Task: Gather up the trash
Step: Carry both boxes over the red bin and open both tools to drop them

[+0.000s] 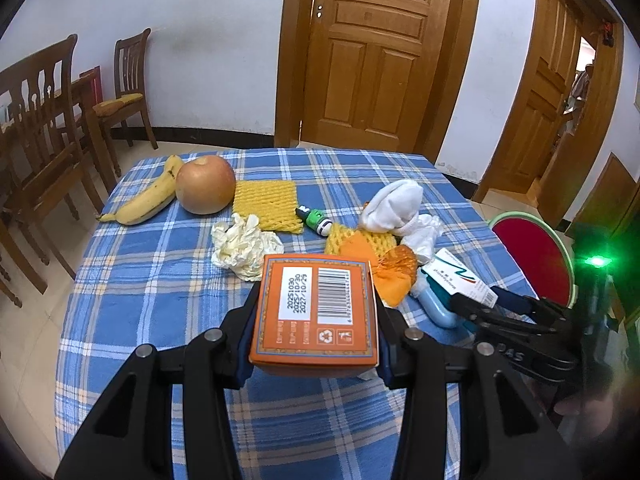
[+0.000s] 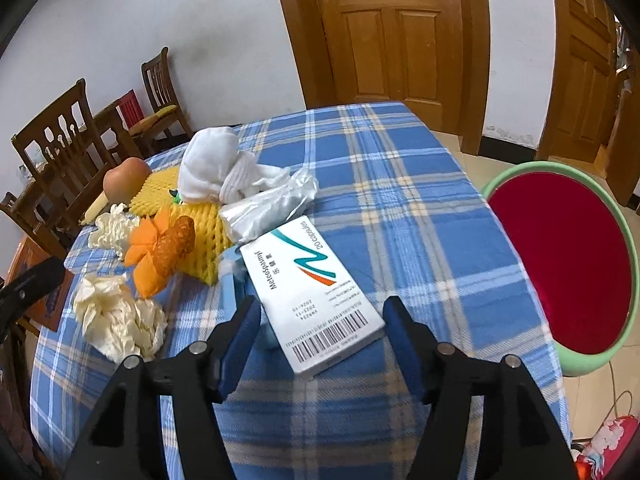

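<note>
Barely started: left gripper (image 1: 316, 344) fingers are clamping the orange box (image 1: 314, 312), right gripper (image 2: 320, 340) fingers are spreading around the white box (image 2: 312, 296); tissues (image 2: 116, 328), peels still littering the table (image 2: 400, 200).

A home dining room: wooden chairs (image 1: 40, 120), panelled doors (image 1: 372, 52), checked tablecloth (image 1: 160, 280).

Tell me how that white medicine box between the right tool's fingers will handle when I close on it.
The white medicine box looks like thin cardboard, so probably light and crushable. It lies flat and partly on a blue item, so it may tilt. The right tool is open around it.
</note>
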A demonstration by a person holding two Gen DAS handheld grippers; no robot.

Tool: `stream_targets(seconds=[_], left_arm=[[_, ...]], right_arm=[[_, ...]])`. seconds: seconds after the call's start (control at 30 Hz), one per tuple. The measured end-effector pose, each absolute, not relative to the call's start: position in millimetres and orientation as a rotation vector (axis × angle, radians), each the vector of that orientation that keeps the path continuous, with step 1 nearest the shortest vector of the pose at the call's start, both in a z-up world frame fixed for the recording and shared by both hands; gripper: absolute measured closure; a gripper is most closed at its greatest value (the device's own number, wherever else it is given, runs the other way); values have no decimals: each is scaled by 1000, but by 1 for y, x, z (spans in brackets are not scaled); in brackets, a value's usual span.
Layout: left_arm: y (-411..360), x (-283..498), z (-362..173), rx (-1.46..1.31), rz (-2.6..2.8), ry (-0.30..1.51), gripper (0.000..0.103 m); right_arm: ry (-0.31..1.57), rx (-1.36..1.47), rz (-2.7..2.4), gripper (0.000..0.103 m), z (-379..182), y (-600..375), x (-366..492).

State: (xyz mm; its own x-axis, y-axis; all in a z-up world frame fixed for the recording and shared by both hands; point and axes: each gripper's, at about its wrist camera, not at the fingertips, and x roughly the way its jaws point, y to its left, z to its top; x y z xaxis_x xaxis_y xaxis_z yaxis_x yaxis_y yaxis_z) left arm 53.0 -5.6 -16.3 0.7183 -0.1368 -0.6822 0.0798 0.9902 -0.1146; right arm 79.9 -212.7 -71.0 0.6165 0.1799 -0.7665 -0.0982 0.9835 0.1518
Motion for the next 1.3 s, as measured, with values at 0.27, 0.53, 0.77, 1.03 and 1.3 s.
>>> stream_targets(seconds=[0.27, 0.53, 0.77, 1.03, 1.3], left_arm=[[-14, 59, -16, -81, -134, 765, 56], [-31, 62, -10, -71, -172, 764, 56], [-74, 75, -5, -33, -250, 771, 56], [-136, 92, -2, 20, -357, 794, 56], [-201, 105, -5, 83, -445, 813, 56]], right_arm=[[924, 55, 155, 35, -73, -207, 92], [881, 182, 164, 36, -61, -236, 70], [796, 278, 115, 36, -37, -276, 47], [701, 390, -33, 36, -17, -338, 25], [673, 479, -139, 36, -23, -387, 13]])
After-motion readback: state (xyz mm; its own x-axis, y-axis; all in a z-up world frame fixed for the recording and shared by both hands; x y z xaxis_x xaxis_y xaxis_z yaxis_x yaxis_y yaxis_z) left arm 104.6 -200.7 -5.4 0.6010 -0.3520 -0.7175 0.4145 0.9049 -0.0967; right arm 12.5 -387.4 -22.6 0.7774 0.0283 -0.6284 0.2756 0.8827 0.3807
